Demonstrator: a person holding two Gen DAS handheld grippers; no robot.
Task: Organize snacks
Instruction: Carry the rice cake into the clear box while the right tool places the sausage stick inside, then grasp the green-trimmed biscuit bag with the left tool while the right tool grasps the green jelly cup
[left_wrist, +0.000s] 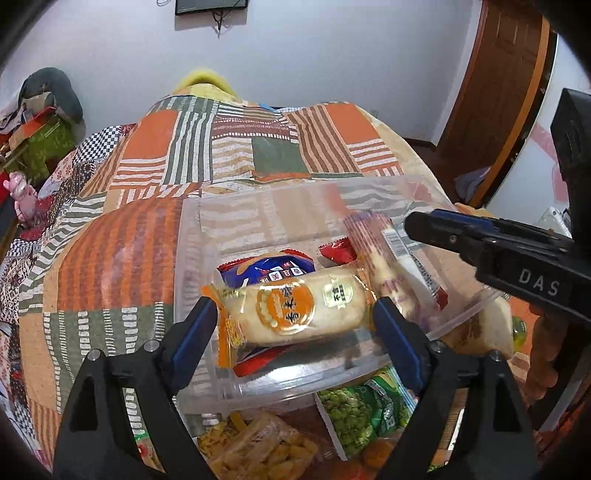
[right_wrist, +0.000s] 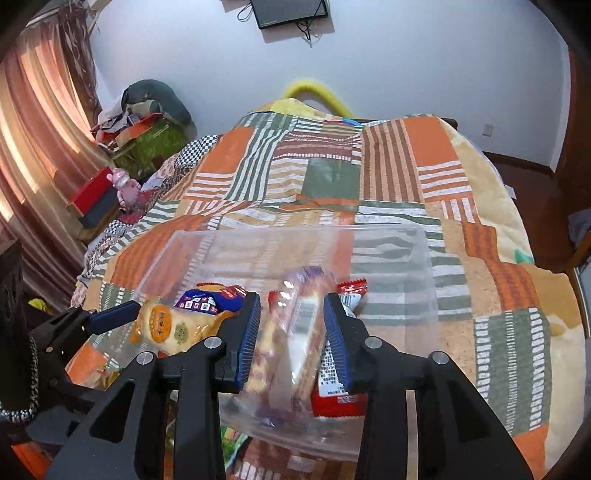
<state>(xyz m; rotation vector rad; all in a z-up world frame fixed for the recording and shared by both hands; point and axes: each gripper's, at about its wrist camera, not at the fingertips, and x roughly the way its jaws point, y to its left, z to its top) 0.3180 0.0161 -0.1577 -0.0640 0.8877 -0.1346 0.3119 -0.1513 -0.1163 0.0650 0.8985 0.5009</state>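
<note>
A clear plastic box (left_wrist: 295, 192) lies on a patchwork blanket and holds several snack packets. My left gripper (left_wrist: 295, 302) is open, its blue pads just off either end of a pale rice-cracker packet (left_wrist: 291, 310) with an orange circle. That packet rests on a blue packet (left_wrist: 273, 269) in the box. My right gripper (right_wrist: 292, 297) is shut on a clear-wrapped striped biscuit packet (right_wrist: 295, 332), which stands tilted in the box, blurred. Red packets (right_wrist: 352, 288) lie behind and under it. One left finger (right_wrist: 110, 317) shows beside the rice-cracker packet (right_wrist: 166, 328).
In front of the box lie a green pea packet (left_wrist: 354, 410) and a bag of yellow snacks (left_wrist: 258, 450). The blanket (right_wrist: 388, 166) covers a bed stretching away. Clutter and a pink toy (right_wrist: 125, 188) sit at the left. A hand (left_wrist: 543, 354) holds the right gripper.
</note>
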